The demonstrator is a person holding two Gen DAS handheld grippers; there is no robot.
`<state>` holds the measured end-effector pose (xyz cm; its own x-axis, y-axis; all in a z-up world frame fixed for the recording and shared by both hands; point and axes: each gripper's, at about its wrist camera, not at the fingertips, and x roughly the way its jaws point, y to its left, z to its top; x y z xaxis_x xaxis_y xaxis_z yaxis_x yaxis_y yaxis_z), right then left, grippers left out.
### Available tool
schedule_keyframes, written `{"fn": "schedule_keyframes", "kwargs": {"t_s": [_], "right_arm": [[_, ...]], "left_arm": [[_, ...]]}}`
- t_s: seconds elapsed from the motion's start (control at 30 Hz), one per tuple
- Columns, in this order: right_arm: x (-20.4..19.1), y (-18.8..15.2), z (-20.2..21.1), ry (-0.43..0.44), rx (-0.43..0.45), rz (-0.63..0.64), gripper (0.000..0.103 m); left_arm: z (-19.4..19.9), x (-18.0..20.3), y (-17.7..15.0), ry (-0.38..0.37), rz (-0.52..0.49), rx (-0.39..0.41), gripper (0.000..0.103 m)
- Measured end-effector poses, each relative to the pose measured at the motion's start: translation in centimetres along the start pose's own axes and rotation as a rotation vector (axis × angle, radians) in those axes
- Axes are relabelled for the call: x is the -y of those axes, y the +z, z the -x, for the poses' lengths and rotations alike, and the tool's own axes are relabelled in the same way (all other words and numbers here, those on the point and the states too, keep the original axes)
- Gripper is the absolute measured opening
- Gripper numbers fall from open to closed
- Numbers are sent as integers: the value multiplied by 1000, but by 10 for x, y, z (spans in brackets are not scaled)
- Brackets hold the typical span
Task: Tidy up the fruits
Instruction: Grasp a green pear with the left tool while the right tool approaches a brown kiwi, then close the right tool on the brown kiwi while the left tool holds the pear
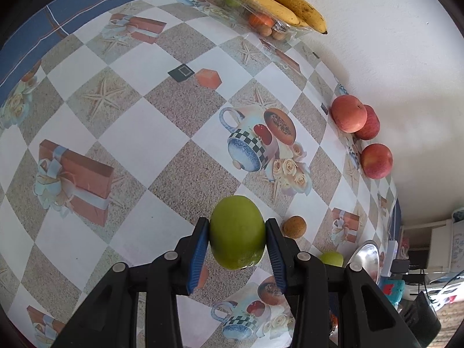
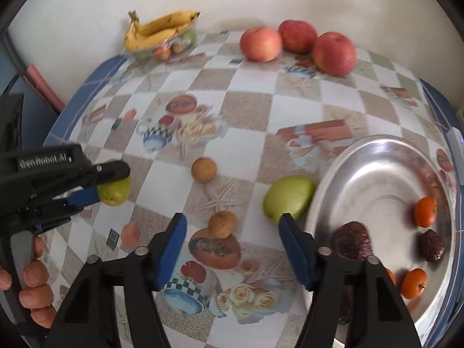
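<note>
My left gripper [image 1: 237, 227] is shut on a green fruit [image 1: 237, 243] and holds it above the patterned tablecloth; in the right wrist view the same gripper [image 2: 107, 184] and fruit [image 2: 114, 192] are at the left, with a person's hand below. My right gripper [image 2: 232, 223] stands open, pointing down at the table. A small brown round fruit [image 2: 221, 224] lies between its fingertips, and the pads do not touch it. A second green fruit [image 2: 288, 197] lies against the rim of the steel plate [image 2: 377, 174]. Another brown fruit [image 2: 204, 169] lies farther back.
The plate holds tangerines [image 2: 424, 211] and dark wrinkled fruits [image 2: 351, 239]. Three red apples [image 2: 298, 45] sit along the wall. Bananas [image 2: 156, 29] rest on a clear tray of small fruits [image 1: 261, 20] in the far corner. The tablecloth [image 1: 130, 121] ends in a blue border.
</note>
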<state>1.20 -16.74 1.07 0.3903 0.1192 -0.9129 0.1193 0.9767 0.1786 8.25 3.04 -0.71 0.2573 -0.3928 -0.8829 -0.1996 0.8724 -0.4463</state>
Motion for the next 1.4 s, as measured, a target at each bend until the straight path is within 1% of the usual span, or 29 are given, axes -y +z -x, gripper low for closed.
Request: {"fn": "schedule_keyframes", "kwargs": {"t_s": [0.1, 0.13, 0.23, 0.3, 0.33, 0.37, 0.4, 0.47, 0.53, 0.57, 0.6, 0.67, 0.7, 0.77, 0.83, 0.97, 1.17, 1.4], "right_arm": [[-2, -3, -12, -27, -29, 14, 66], [-5, -4, -12, -18, -23, 25, 65], [-12, -3, -15, -37, -20, 60, 64], [-16, -4, -19, -33, -28, 75, 57], [-18, -5, -22, -38, -35, 87, 52], [-20, -5, -24, -46, -41, 96, 49], [-22, -5, -25, -52, -43, 101, 48], [-24, -6, -27, -76, -47, 117, 48], [-25, -7, -33, -151, -59, 148, 47], [-24, -9, -36, -170, -67, 151, 44], [-23, -10, -37, -171, -75, 144, 43], [-17, -10, -37, -149, -71, 120, 39], [-16, -9, -37, -154, -69, 120, 37], [-14, -9, -37, -156, -66, 117, 27], [-13, -9, -37, -125, -67, 106, 23], [-13, -9, -36, -94, -65, 92, 22], [-4, -6, -30, 35, -52, 11, 20], [13, -6, -29, 93, -54, -74, 20]], "left_arm": [[-1, 0, 0, 1, -2, -3, 42], [-1, 0, 0, 1, -1, -3, 42], [-1, 1, 0, 0, -2, -2, 42], [0, 1, 1, -1, -3, 0, 42], [0, 1, 1, -2, -3, -1, 42], [0, 1, 1, -3, -3, -2, 42], [0, 1, 1, -5, -2, -3, 42], [0, 1, 1, -7, -2, -2, 42], [1, 1, 1, -8, -4, 0, 42], [1, 1, 1, -8, -3, 0, 42], [1, 1, 1, -8, -1, 0, 42], [1, 0, 1, -8, 3, 0, 42], [1, 0, 1, -8, 3, 0, 42], [1, 1, 1, -9, 2, 0, 42], [0, 1, 1, -10, 1, 0, 42], [-1, 2, 1, -13, 1, -5, 42], [1, 2, 2, -22, 7, -3, 42], [2, 1, 3, -32, 12, -2, 42]]}}
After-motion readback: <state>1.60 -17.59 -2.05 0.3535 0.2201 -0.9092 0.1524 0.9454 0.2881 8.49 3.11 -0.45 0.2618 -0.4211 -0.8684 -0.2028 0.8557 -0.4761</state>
